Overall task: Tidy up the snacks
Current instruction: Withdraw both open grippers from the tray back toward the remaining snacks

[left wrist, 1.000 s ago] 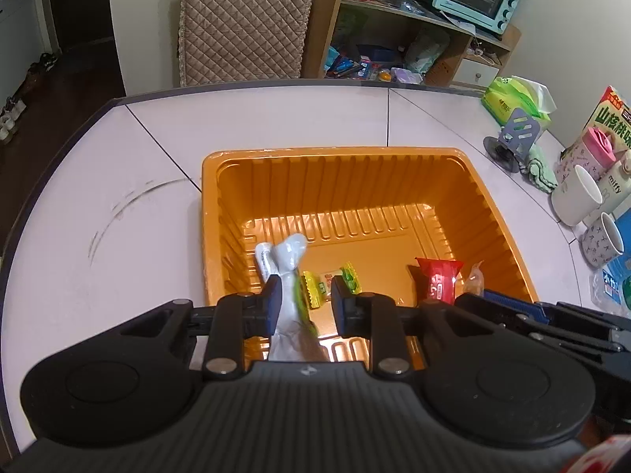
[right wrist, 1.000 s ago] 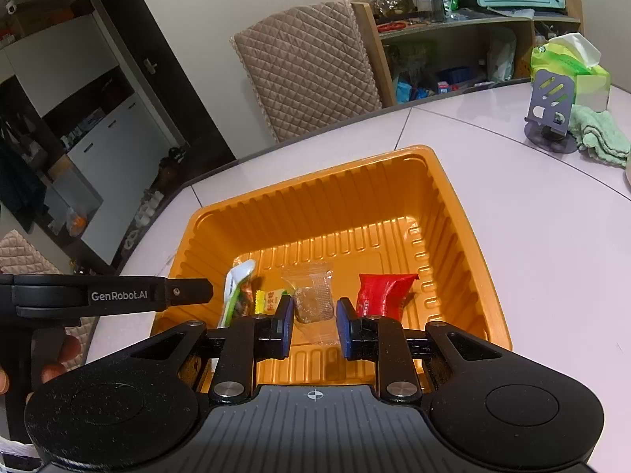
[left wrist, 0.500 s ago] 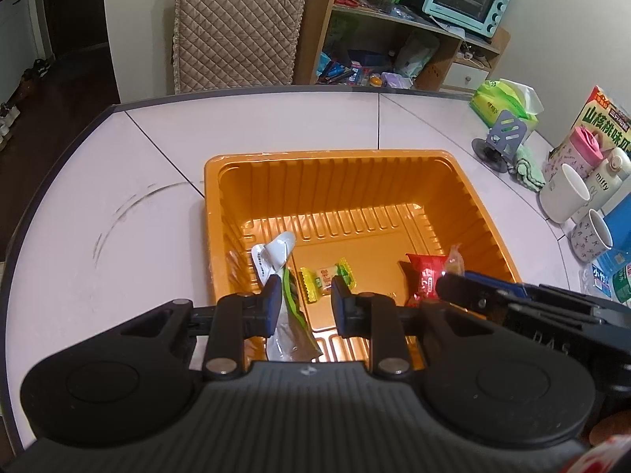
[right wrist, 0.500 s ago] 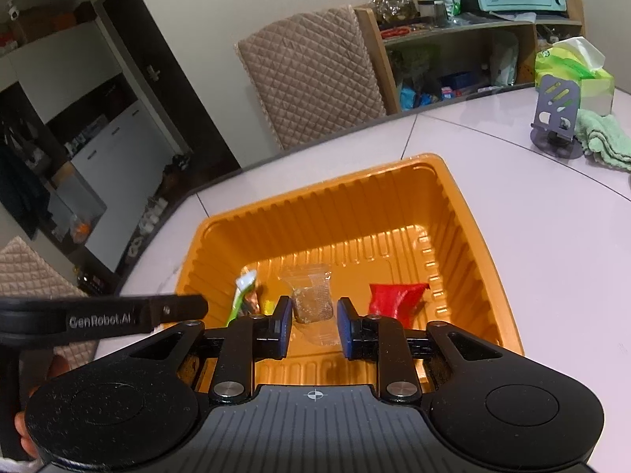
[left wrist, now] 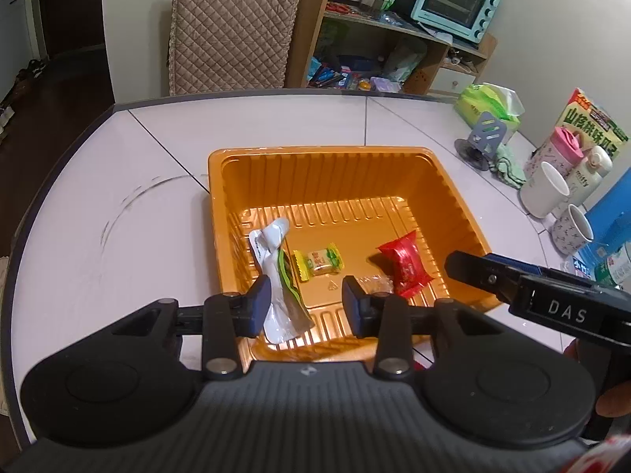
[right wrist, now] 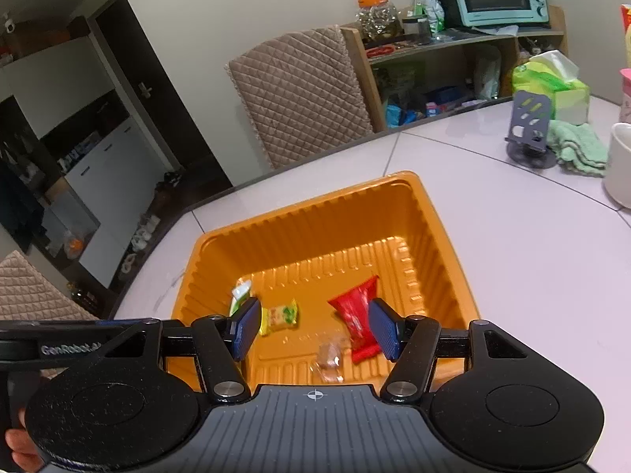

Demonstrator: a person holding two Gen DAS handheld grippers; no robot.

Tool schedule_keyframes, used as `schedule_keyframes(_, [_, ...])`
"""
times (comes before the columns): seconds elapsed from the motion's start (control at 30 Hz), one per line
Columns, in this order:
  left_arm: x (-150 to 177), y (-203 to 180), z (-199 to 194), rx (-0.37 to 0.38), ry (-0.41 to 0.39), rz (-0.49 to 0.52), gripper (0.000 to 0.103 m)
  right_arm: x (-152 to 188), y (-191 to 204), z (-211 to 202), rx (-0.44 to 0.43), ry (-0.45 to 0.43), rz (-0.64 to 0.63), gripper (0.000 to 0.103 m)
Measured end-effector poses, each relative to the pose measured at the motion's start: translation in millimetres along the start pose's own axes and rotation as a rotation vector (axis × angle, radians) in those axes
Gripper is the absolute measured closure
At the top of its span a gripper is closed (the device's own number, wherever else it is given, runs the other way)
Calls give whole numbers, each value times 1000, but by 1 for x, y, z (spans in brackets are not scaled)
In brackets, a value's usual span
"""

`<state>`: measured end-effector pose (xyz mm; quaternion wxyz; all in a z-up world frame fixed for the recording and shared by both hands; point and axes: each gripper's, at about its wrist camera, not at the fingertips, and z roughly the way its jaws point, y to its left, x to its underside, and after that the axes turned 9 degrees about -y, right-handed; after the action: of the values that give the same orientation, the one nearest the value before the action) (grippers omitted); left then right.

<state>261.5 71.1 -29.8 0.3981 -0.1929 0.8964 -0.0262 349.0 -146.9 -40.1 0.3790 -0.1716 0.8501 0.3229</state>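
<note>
An orange tray [left wrist: 221, 213] with ribbed walls sits on the pale table [left wrist: 118, 181], filling the middle of both wrist views, and four snacks lie on its floor. The silver and green packet [left wrist: 276, 272] is the longest; in the left wrist view its long axis runs from the upper middle of the tray floor down toward the lower edge of the frame, its crumpled silver end pointing up the frame and its lower end lying just beside the left pad of the left gripper [left wrist: 305, 303]. That gripper's jaws are opening, and the packet lies against the inner side of the left pad without being pinched. Right of the packet lies a small yellow and green candy [left wrist: 317, 262], its long axis tilted slightly across the frame. The red packet [left wrist: 404, 262] lies further right, slanting from upper right to lower left, with twisted ends. A clear wrapped candy [right wrist: 329, 356] is hard to make out; in the right wrist view it lies on the tray floor between the spreading pads of the right gripper [right wrist: 315, 331], whose jaws are opening and touch nothing. There the left pad hides most of the silver and green packet, and the right pad overlaps an edge of the red packet.
</note>
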Motion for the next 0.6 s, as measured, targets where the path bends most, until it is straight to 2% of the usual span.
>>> schedule_keyframes(0.6, [50,4,-71,5,-1,-2,66,43,-18,-89,101,6,62,42])
